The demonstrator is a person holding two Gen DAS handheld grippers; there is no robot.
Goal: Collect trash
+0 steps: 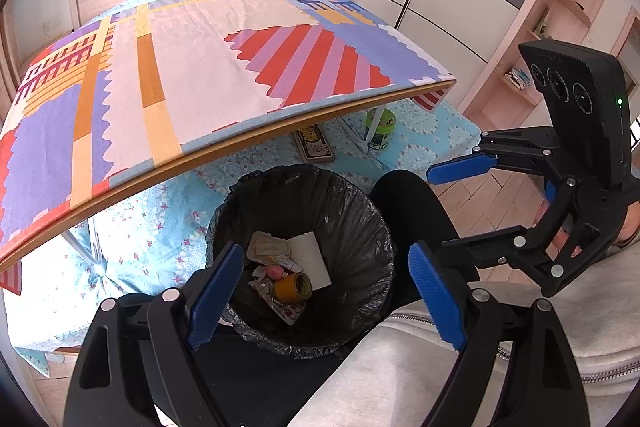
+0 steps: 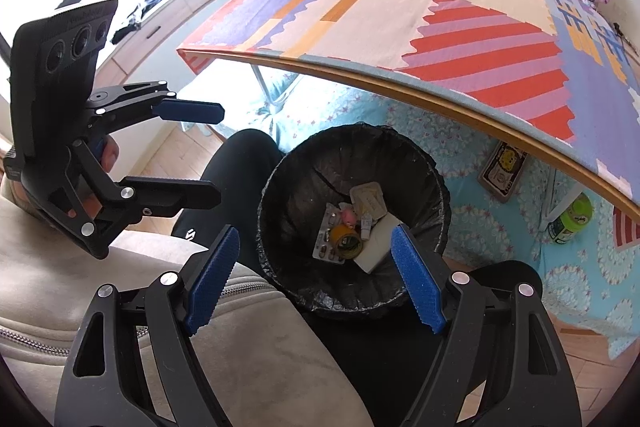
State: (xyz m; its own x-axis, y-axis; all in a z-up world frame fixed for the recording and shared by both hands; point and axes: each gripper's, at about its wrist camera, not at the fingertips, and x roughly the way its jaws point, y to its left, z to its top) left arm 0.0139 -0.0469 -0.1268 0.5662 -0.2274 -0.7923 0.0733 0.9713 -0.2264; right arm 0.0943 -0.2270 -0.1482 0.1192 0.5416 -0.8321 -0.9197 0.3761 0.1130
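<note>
A bin lined with a black bag stands just before the table's edge. Inside lie a yellow tape roll, a white paper piece, a blister pack, a small pink item and a beige card tray. My left gripper hangs open above the bin, nothing between its blue pads. My right gripper is open too, and empty, beside the left one.
A low table under a colourful patchwork cloth overhangs a bed with a blue sheet. Under it are a green jar and a flat printed box. A person's black trouser leg is beside the bin.
</note>
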